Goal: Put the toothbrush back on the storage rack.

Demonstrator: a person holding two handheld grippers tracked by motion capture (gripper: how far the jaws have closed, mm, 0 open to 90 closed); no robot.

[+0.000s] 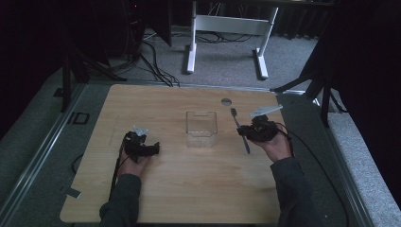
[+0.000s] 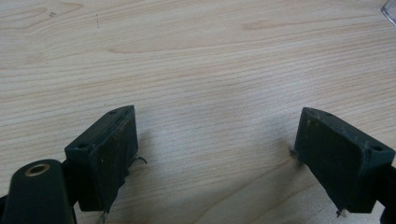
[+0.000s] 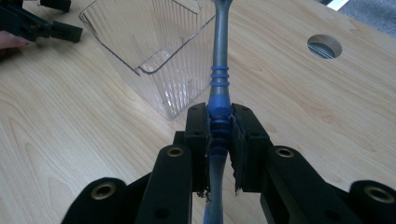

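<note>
1. While the person sits at a wooden table, each hand works a black two-jaw gripper.
2. The right gripper is clamped on a utensil, its jaws pinching the blue ribbed grip so the grey metal shaft sticks out ahead. It looks like a spoon or fork, though the head is cut off in the right gripper view.
3. The utensil is at the table's right, held just beside a clear plastic tub at the centre. The tub is empty and open-topped, likely the place where the utensil is meant to go.
4. The left gripper rests low over bare wood, left of the tub, jaws spread wide and holding nothing; it seems to wait.
5. A round hole sits near the table's far edge.
6. No brand, label or writing can be read anywhere.
</note>
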